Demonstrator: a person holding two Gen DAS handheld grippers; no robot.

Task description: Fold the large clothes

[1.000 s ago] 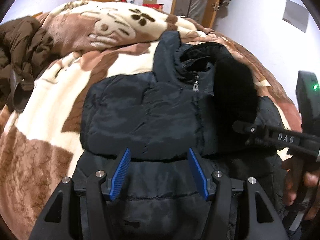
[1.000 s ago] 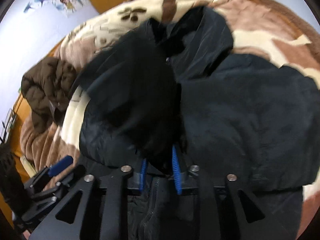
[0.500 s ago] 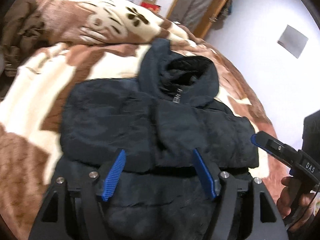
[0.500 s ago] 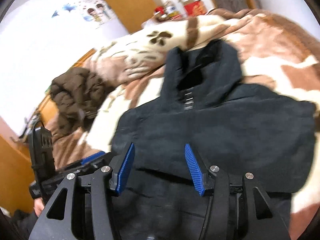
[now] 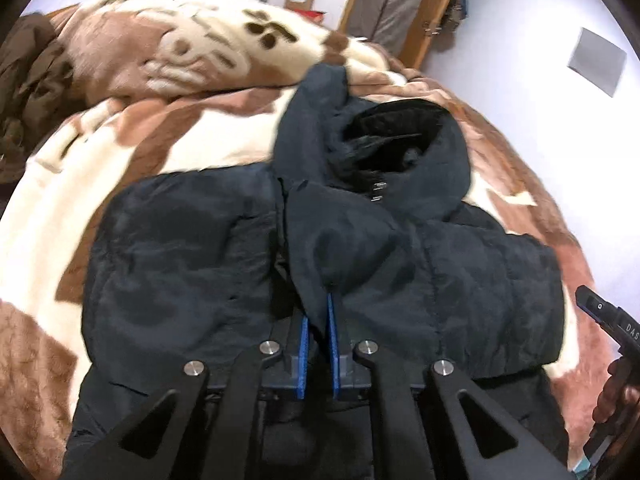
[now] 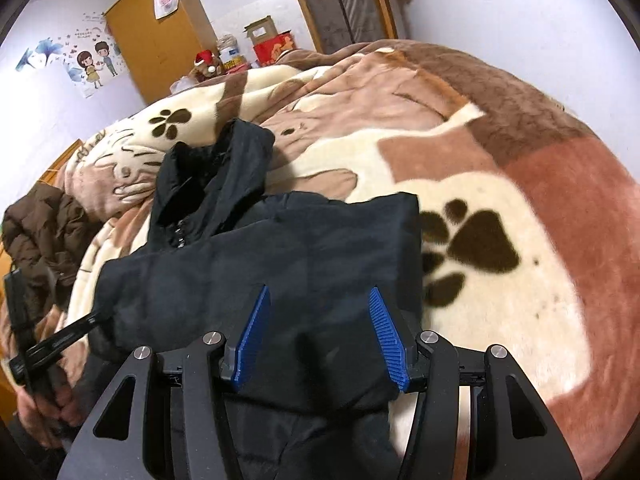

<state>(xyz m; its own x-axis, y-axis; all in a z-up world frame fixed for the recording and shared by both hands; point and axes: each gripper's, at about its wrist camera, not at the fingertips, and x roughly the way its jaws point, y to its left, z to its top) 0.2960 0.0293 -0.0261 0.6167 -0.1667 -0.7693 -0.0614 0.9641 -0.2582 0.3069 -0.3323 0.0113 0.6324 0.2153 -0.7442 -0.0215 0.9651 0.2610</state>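
The bed (image 6: 520, 208) takes up most of the room, spread with a plush brown-and-cream paw-print blanket (image 5: 192, 52) that gives a broad, soft surface to fold on. In the middle of it lies the black hooded puffer jacket (image 5: 192, 256), collar and hood (image 5: 384, 148) pointing toward the far wall, both sleeves laid across the chest so the body forms a compact block; judging by that, the next fold would bring the hem up over the top. A brown coat (image 6: 44, 232) is bunched at the blanket's edge, well apart, probably waiting its turn. Against the far wall stand a wooden wardrobe (image 6: 160, 40) and some cardboard boxes (image 6: 268, 40), out of the way. The left hand-held gripper (image 5: 318, 320) has its blue pads pressed together on a pinch of jacket fabric at the cuff of the crossed sleeve, near the front centre, seemingly to place or tug it flat. The right hand-held gripper (image 6: 320, 340) hangs with its pads spread wide over the jacket's right side, holding nothing, free for the next grasp.
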